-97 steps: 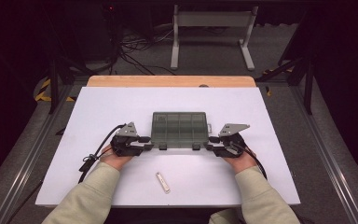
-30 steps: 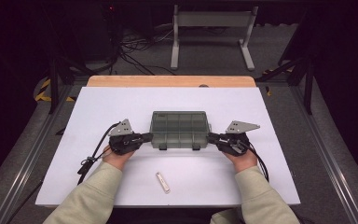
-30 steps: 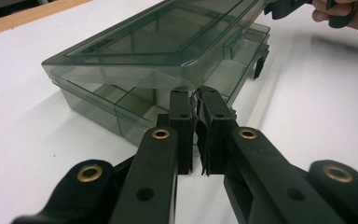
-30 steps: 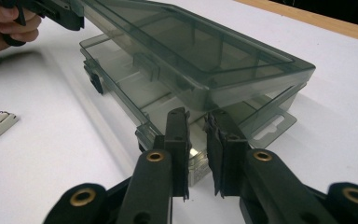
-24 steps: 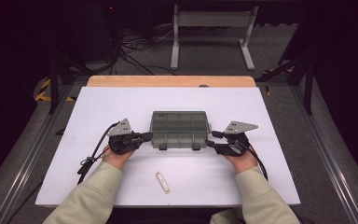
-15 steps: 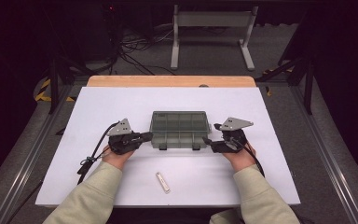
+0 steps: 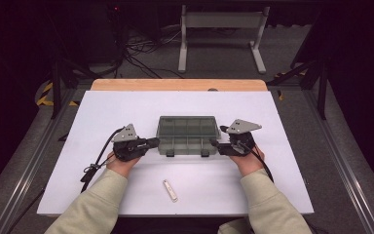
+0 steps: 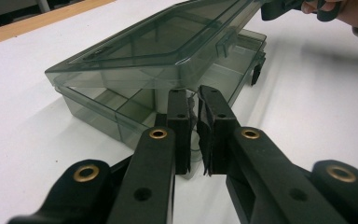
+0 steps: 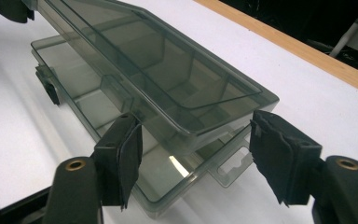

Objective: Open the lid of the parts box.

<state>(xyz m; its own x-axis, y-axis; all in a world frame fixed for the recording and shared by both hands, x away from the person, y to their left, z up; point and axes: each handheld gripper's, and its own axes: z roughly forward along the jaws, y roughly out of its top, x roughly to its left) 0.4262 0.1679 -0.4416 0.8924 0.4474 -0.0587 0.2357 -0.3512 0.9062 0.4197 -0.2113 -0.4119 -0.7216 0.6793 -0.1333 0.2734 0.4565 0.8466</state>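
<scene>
Box lid now ajar (front edge).

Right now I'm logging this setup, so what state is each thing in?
Compartment box lid: raised ajar, front edge lifted off the base.
Box base: flat on the table, compartments look empty.
Left tool: shut at the box's end.
Right tool: open, jaws straddling the box corner.
Small white stick: lying loose on the table.

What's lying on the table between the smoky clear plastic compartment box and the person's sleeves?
A small white stick-shaped object, alone on the white tabletop, seen in the high view.
</scene>
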